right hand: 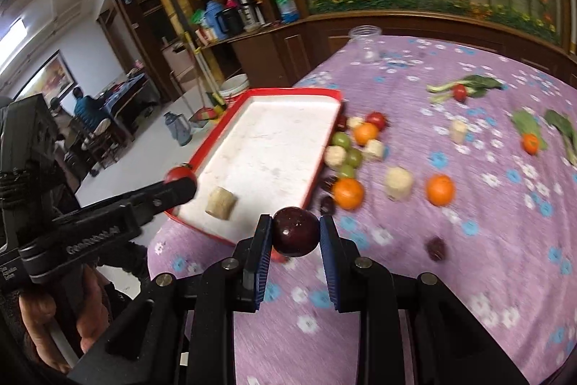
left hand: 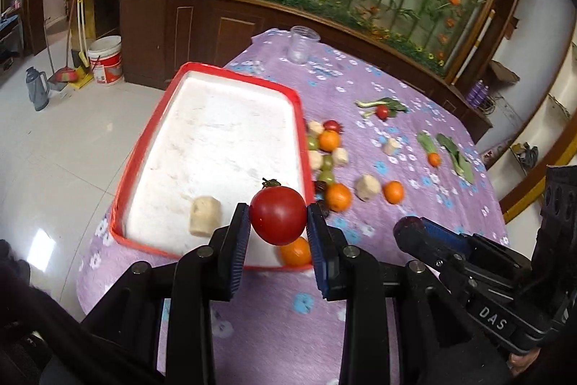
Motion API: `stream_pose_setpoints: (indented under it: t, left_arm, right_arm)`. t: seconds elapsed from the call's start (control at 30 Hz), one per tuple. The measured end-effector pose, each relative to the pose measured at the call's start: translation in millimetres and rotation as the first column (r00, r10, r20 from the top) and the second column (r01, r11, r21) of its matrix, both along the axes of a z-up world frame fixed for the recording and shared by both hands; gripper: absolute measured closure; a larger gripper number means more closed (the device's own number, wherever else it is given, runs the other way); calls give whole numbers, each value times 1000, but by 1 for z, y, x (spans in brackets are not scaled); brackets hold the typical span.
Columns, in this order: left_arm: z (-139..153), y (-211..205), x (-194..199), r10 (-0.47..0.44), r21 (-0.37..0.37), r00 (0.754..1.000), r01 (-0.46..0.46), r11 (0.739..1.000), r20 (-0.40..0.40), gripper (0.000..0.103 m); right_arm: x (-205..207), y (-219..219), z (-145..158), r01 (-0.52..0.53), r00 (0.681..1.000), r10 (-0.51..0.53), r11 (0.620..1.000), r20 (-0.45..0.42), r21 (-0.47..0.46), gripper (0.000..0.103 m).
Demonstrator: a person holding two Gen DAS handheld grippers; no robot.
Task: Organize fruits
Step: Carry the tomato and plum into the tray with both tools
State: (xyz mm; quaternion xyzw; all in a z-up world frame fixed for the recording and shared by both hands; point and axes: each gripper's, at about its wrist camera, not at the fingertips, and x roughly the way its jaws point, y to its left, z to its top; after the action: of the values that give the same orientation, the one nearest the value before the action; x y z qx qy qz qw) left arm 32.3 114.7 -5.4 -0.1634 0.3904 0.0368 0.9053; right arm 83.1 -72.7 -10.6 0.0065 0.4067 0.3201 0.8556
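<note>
My left gripper (left hand: 278,222) is shut on a red tomato (left hand: 277,214), held above the near right corner of the red-rimmed white tray (left hand: 202,139). In the tray lie a pale beige chunk (left hand: 205,216) and an orange (left hand: 295,252). My right gripper (right hand: 295,233) is shut on a dark purple plum (right hand: 296,232), just over the tray's (right hand: 267,147) near corner. In the right wrist view the left gripper (right hand: 180,184) shows at the left with the tomato (right hand: 177,174). Loose oranges (right hand: 348,193), green fruits (right hand: 350,157) and beige chunks (right hand: 398,183) lie on the purple cloth right of the tray.
A clear plastic cup (left hand: 302,44) stands at the far table edge. Green leaves with a small tomato (left hand: 382,110) and another orange (left hand: 434,159) lie at the right. A dark fruit (right hand: 436,248) sits on the cloth nearby. The table edge drops to the tiled floor at the left.
</note>
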Motion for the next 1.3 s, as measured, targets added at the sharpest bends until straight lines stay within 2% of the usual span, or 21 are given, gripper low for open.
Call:
stream_pose_setpoints:
  t: [0.2,0.37,0.53,0.77,0.87,1.3]
  left_arm:
    - [-18,19,33,11,-29,1000,-12,1000,-22,74]
    - [-27,30,52,2,-13,999,-3,1000,-47,74]
    - [-38,45,68,13,1,996,-13,1000,-85,74]
    - [-50,65,84,29,19,992,-27,999,-123,74]
    - [-52,72,87,34,29,991,-30,999,-127,74]
    - [-76,75,100,11,37,982,-5,999,-187,74]
  right_arm:
    - [41,46,-14,-44,999,44,999,-25,-27,77]
    - [79,77,-25,-57,998,55,998,-39,-38,77]
    - [104,100,-49,-51,996,45,996,-79,-72,77]
    - [116,110,-71,-41,993,31,996,-118,-84,77]
    - [112,118,-71,-55,994,45,992,-96,-114,77]
    - [118,131,-85,-71,994,57,986,-96,-150,76]
